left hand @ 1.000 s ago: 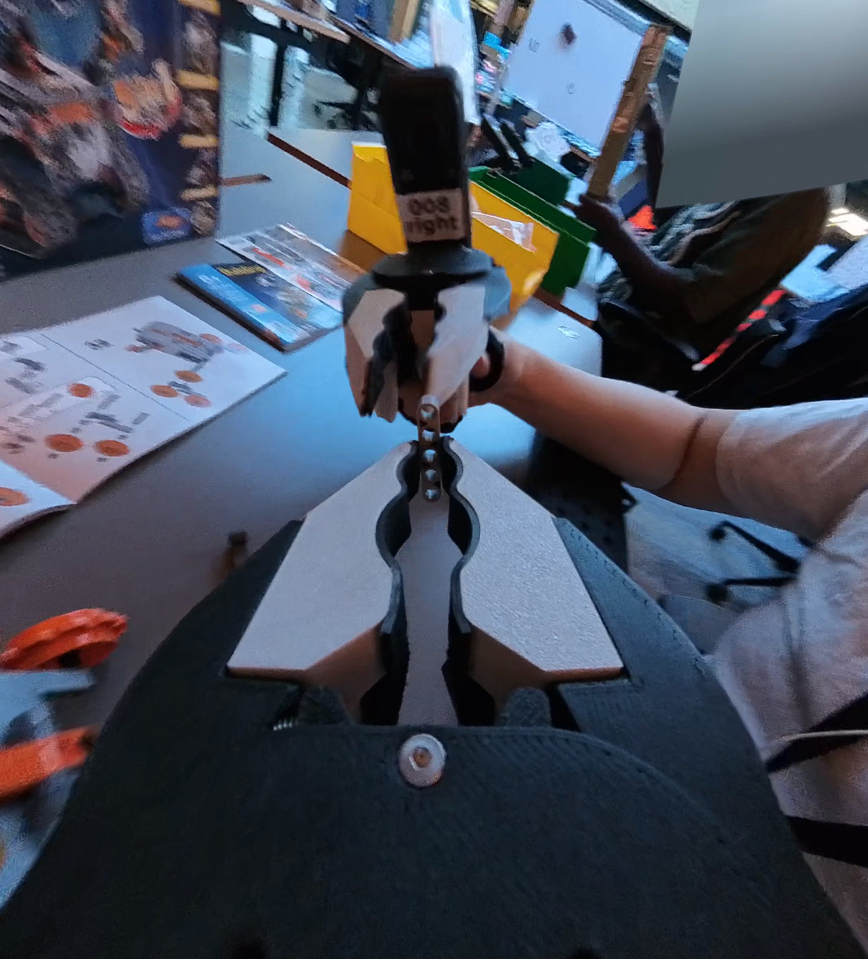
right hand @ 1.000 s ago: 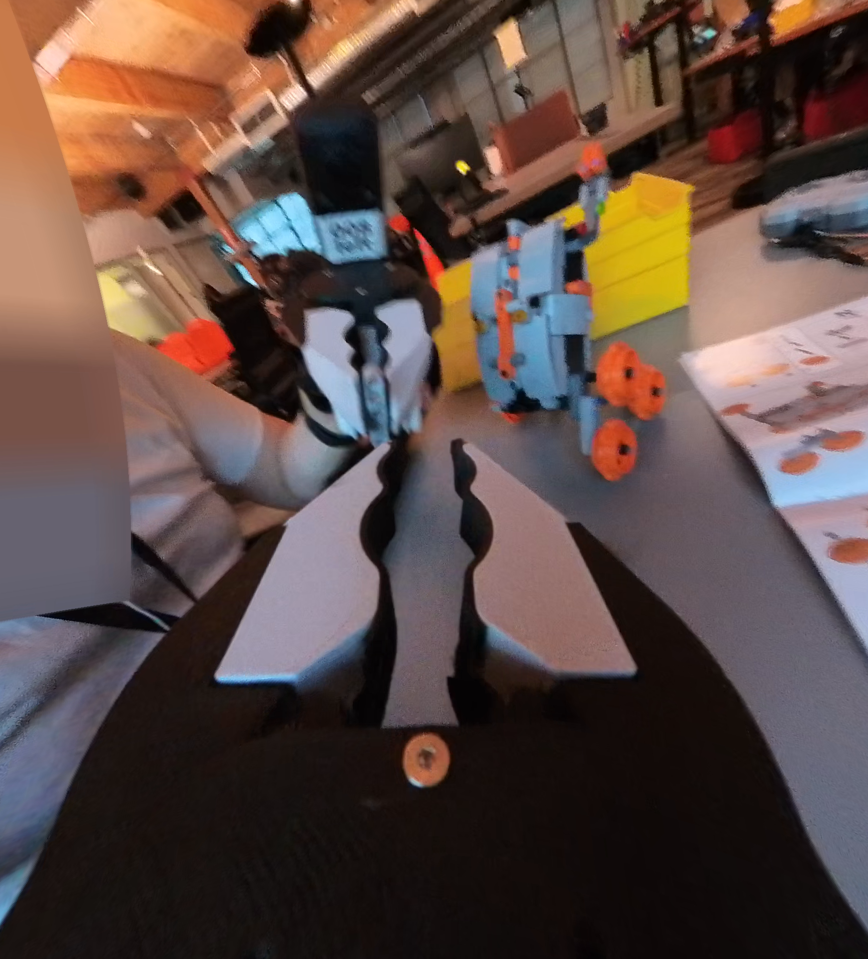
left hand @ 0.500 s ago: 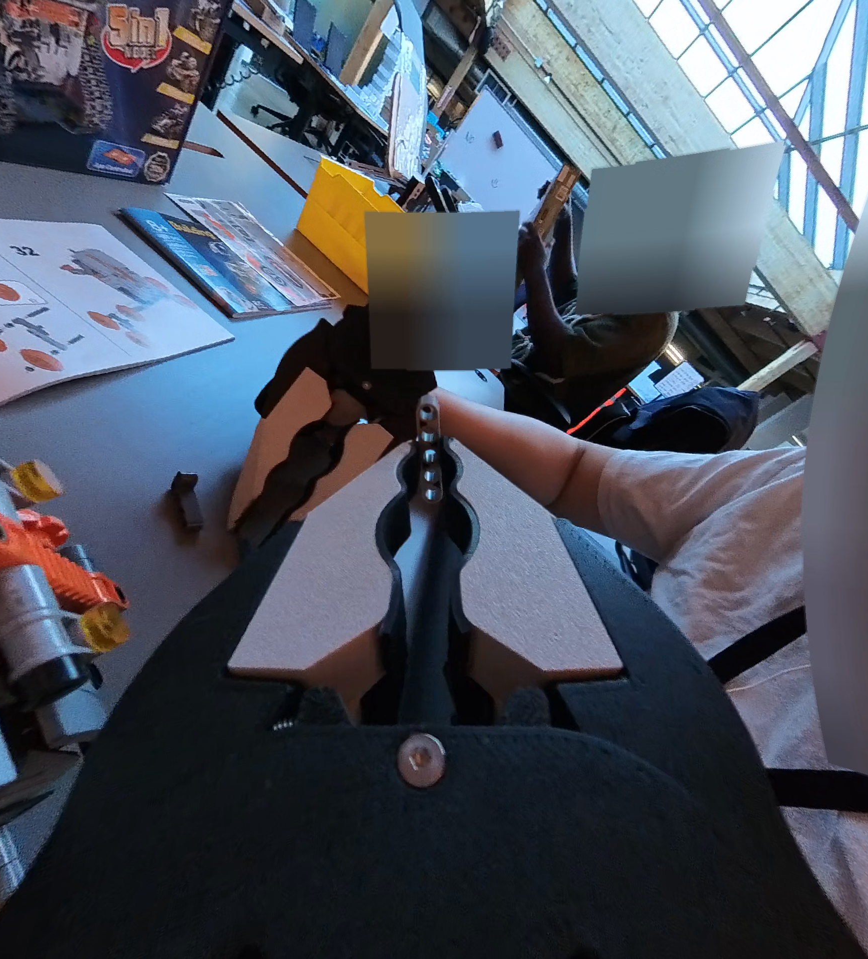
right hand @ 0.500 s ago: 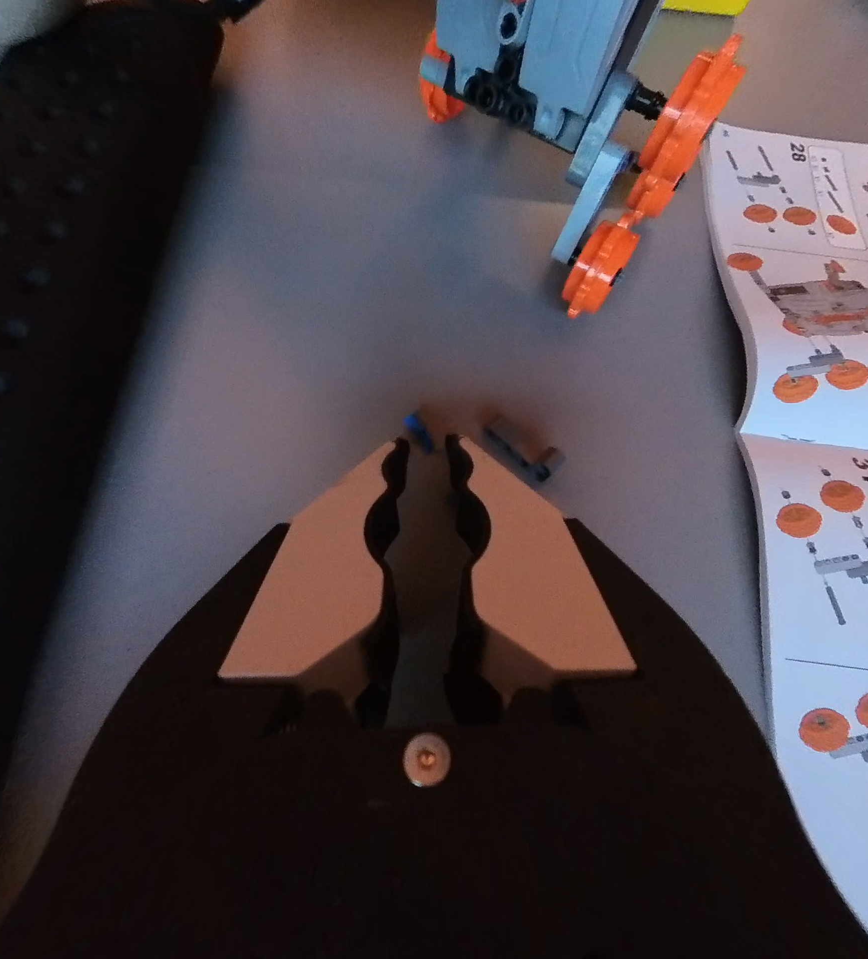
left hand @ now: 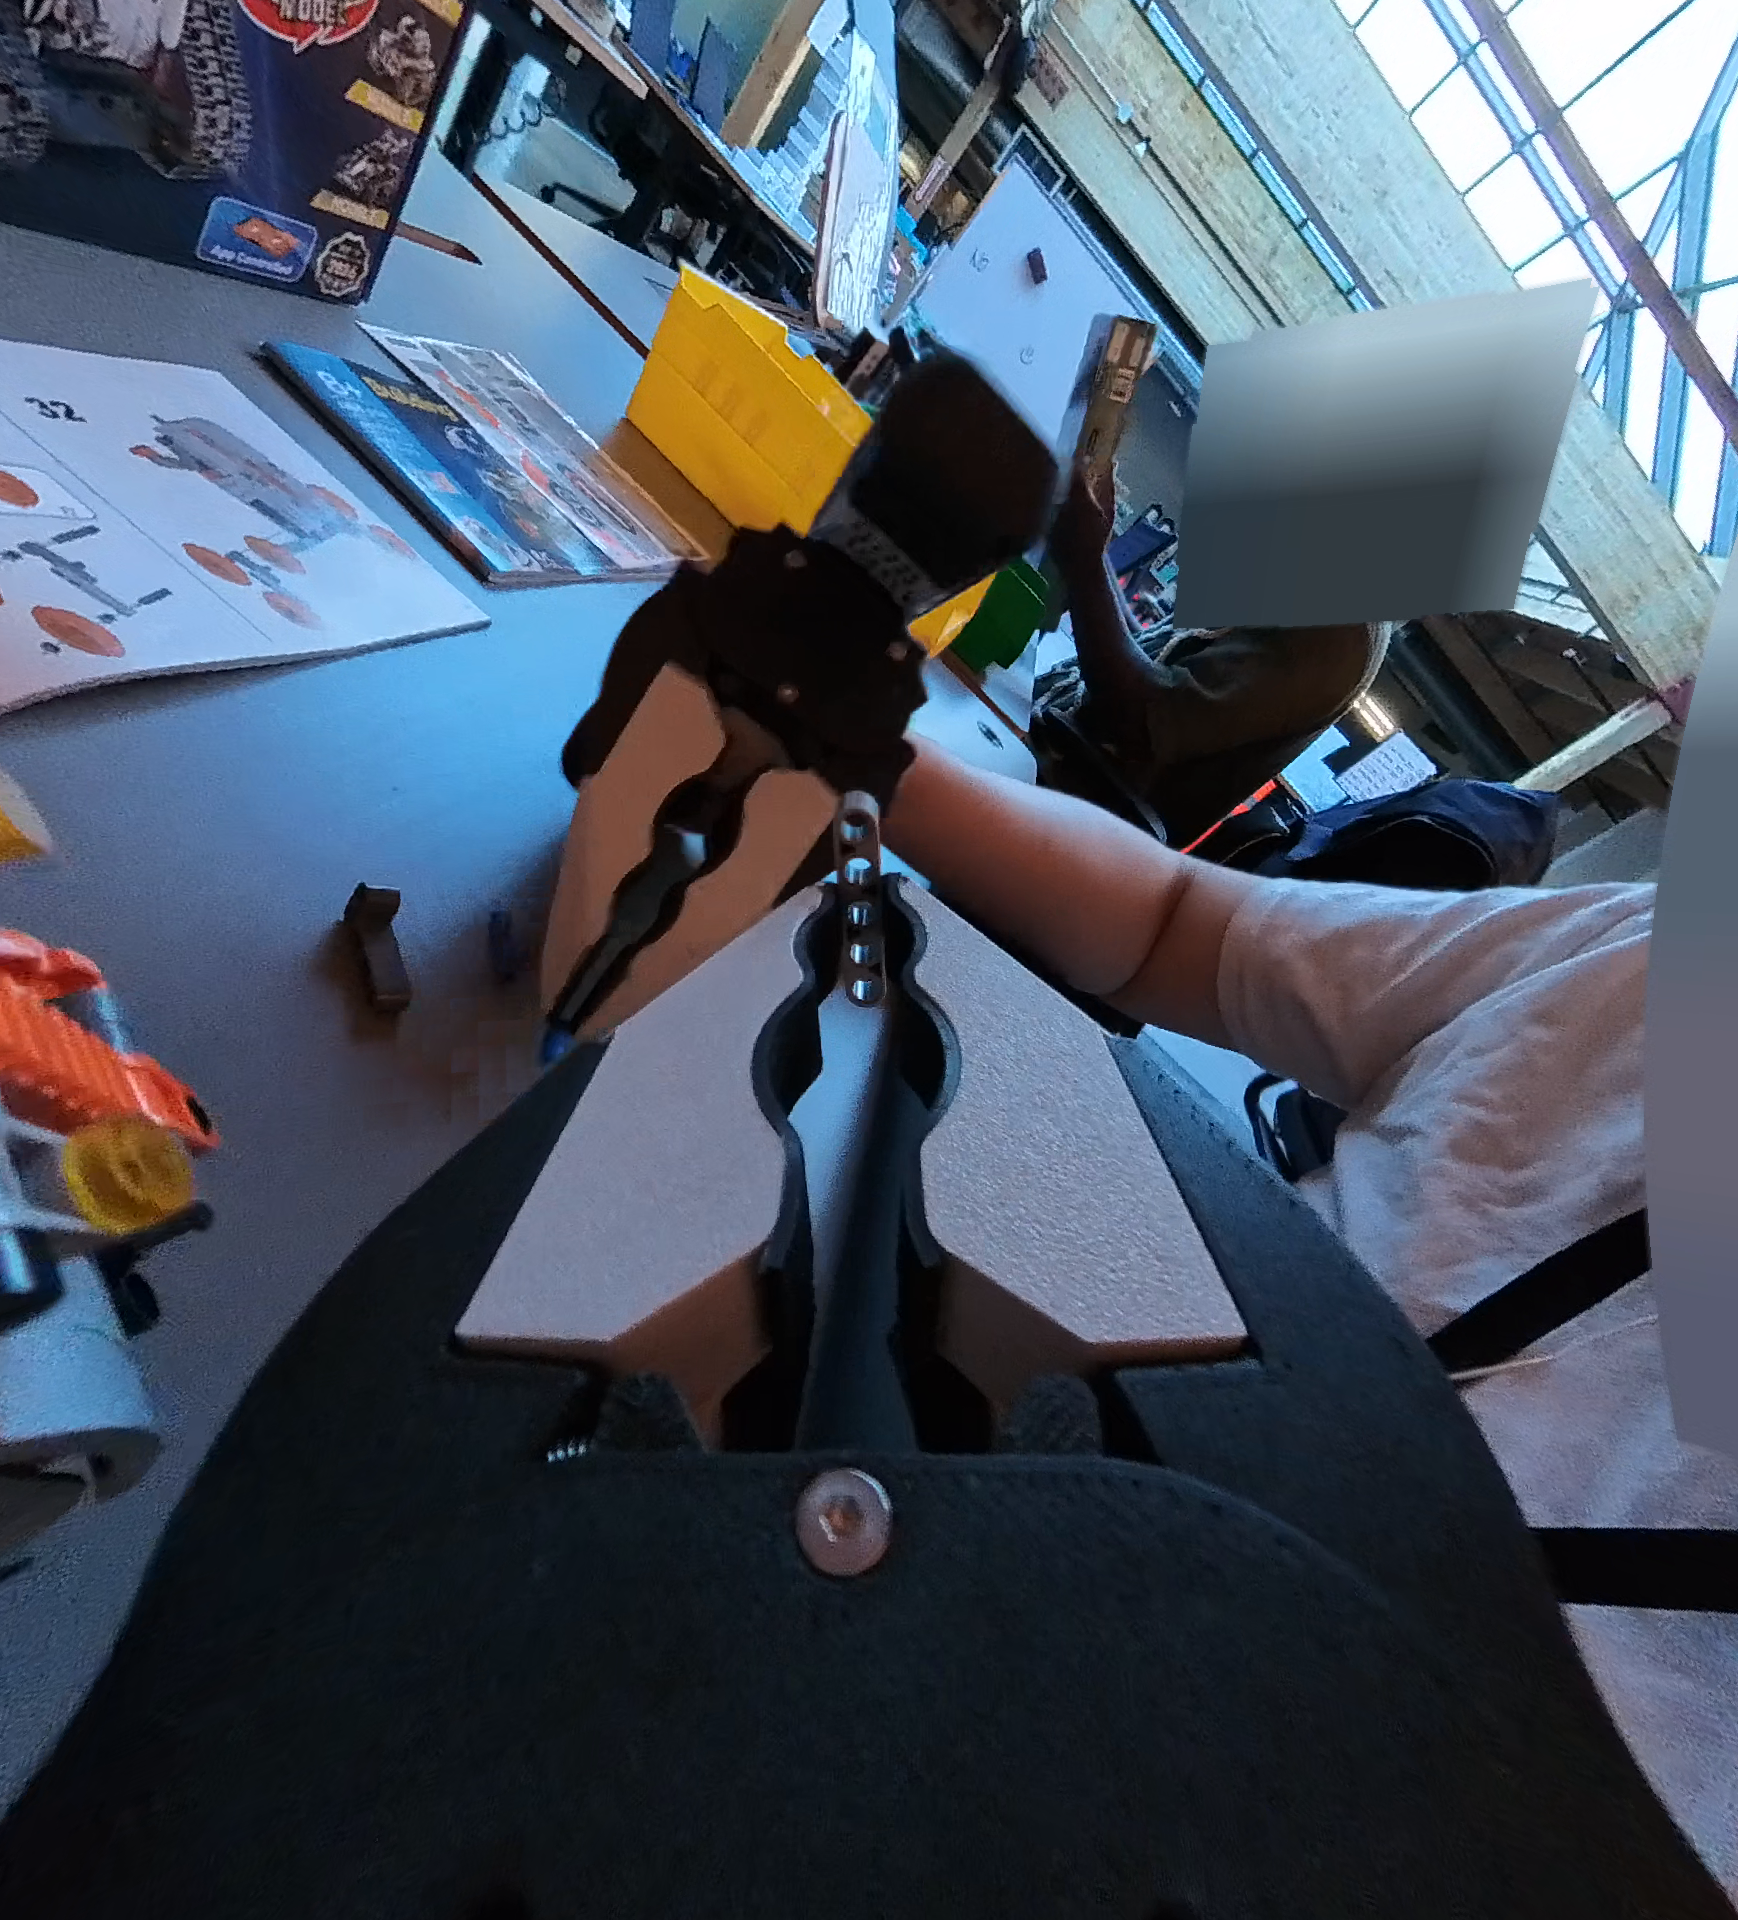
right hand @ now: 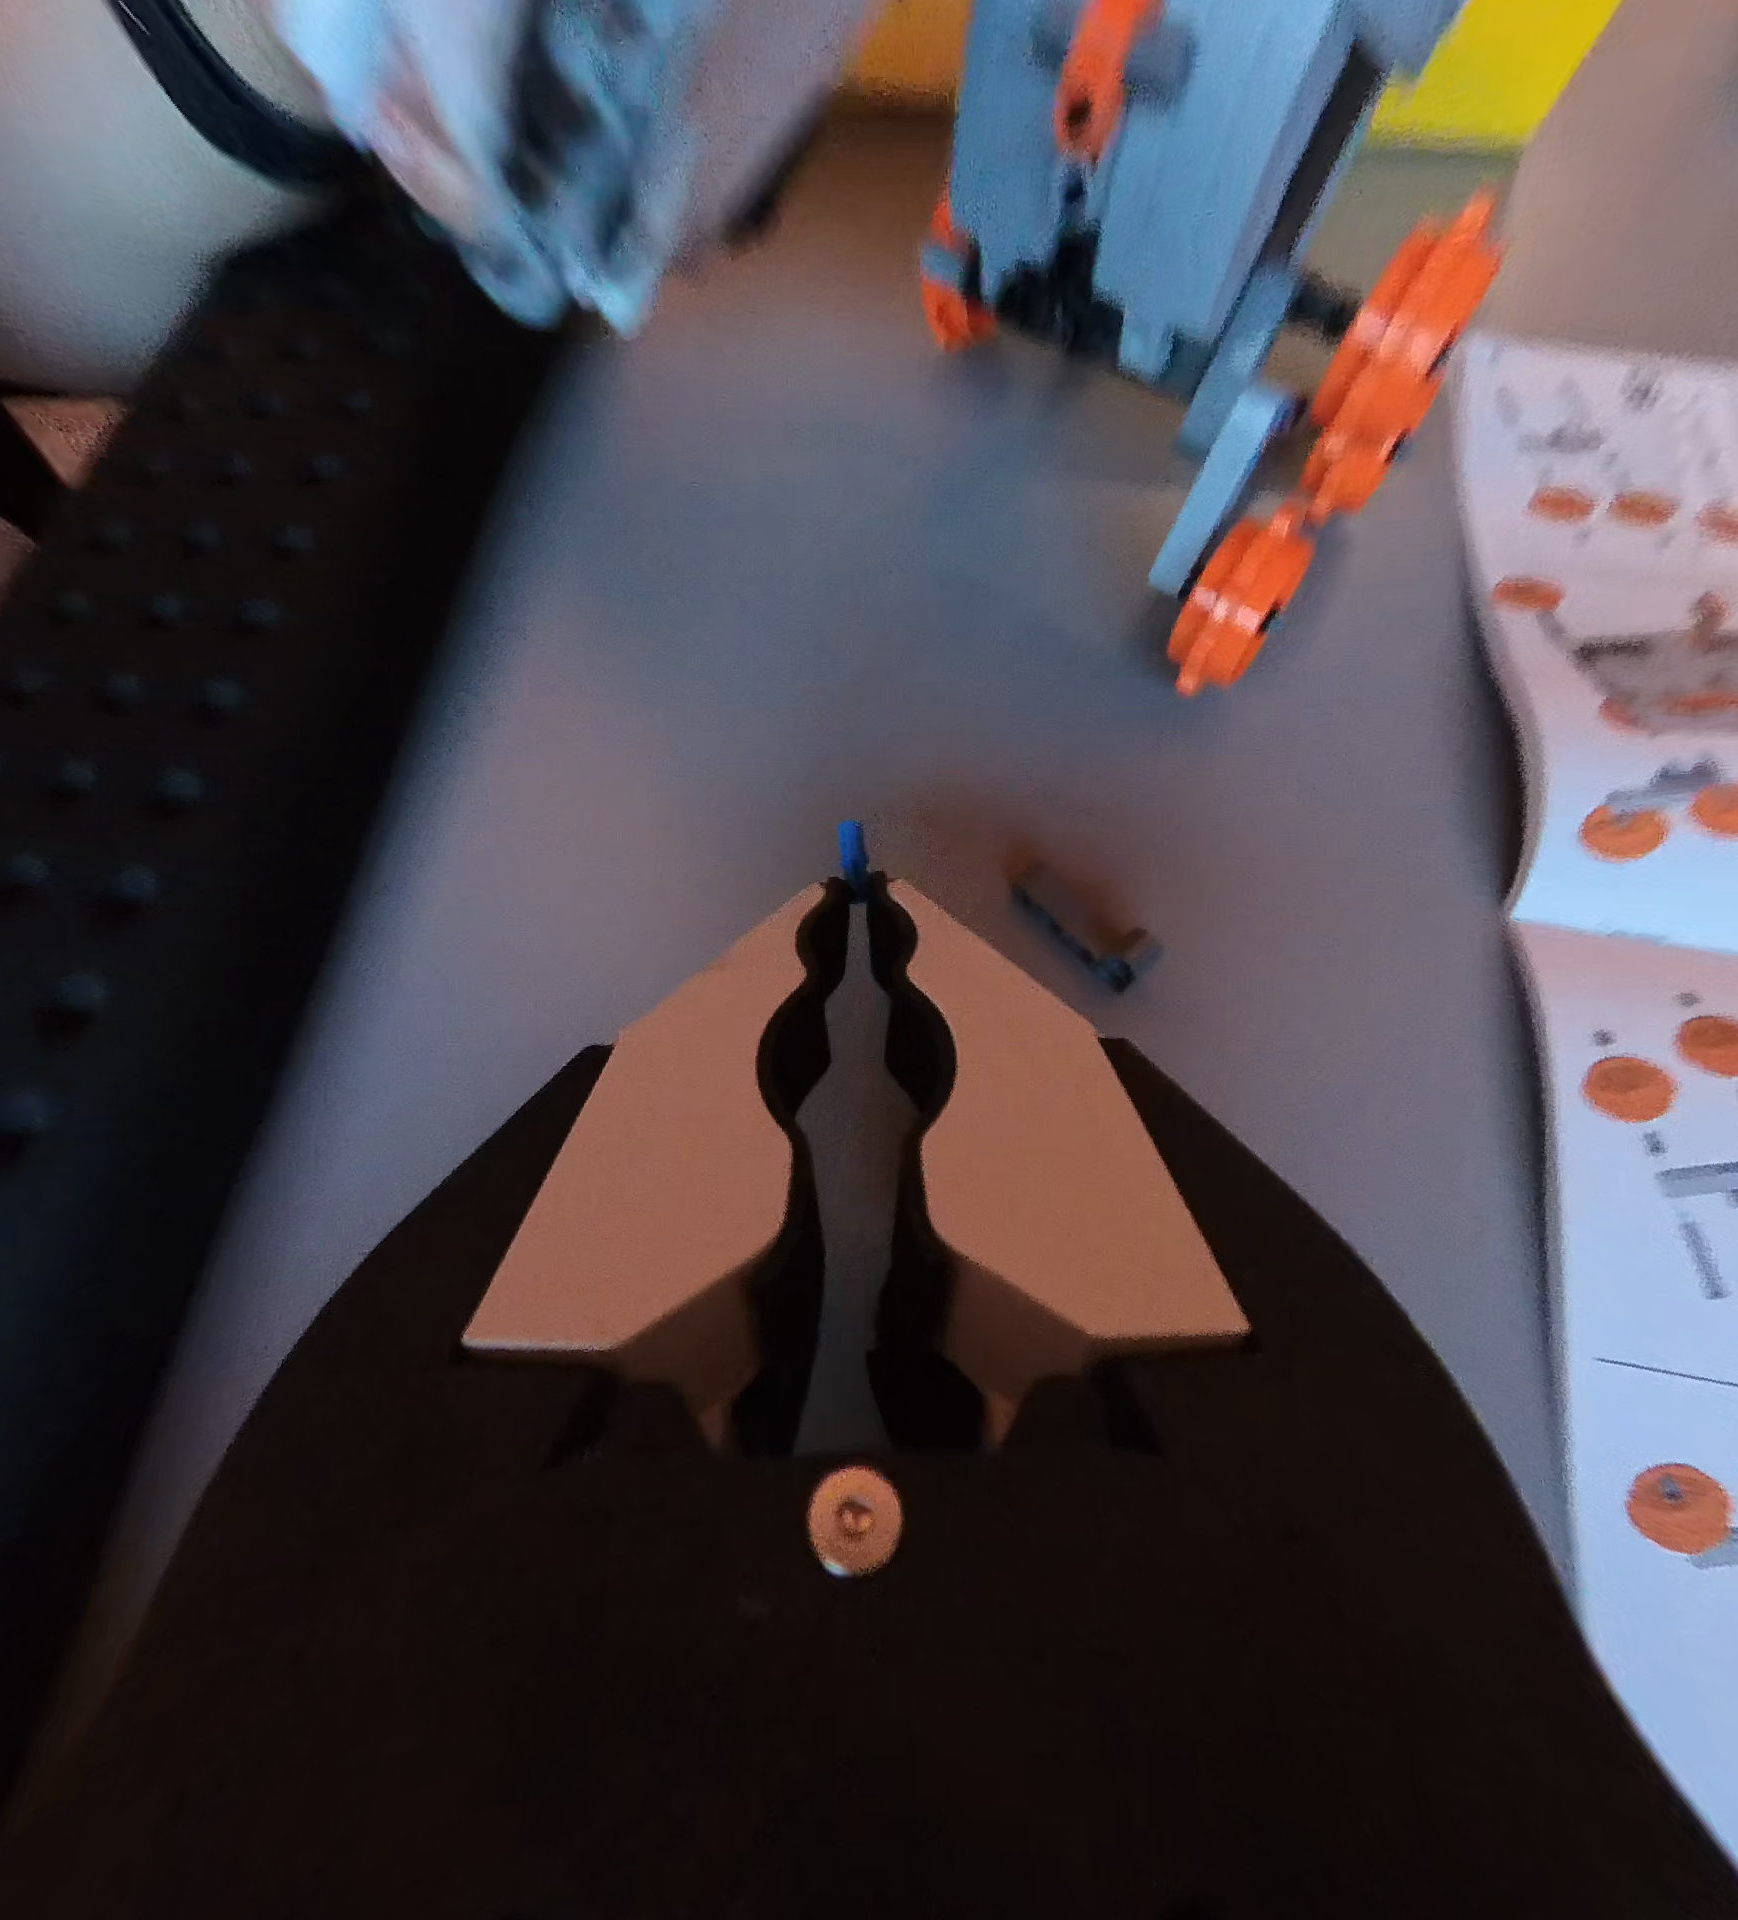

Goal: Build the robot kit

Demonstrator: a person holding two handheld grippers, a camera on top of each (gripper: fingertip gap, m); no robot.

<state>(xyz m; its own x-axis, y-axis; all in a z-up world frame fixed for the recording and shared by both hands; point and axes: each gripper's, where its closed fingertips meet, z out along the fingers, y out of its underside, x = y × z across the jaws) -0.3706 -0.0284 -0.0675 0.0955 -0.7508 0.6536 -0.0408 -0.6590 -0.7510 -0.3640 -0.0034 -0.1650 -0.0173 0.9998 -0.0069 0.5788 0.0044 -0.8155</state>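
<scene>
In the left wrist view the left claw [left hand: 857, 940] is clamped on a thin grey beam with holes [left hand: 860, 904], which stands up past the fingertips; beyond it the right claw [left hand: 574, 1023] points down at the grey bench [left hand: 304, 790], its tips at a small blue pin [left hand: 555, 1042]; a dark small piece [left hand: 377, 945] lies just beside, a second bluish bit [left hand: 501, 940] between them, and a grey and orange model [left hand: 23, 1143] sits at the left edge, with an open instruction booklet [left hand: 169, 520] and a yellow bin [left hand: 740, 416] farther off. In the right wrist view, which is blurred, the right claw [right hand: 852, 883] is nearly closed, pinching the blue pin [right hand: 851, 847] at the very tips; the dark piece [right hand: 1083, 930] lies near on the right, the model [right hand: 1208, 260] stands beyond, the booklet [right hand: 1675, 1039] at right. The hold on the pin looks slight, so I judge it could twist or spring out if lifted quickly; the beam, gripped by one end only, could swivel under any sideways push.
</scene>
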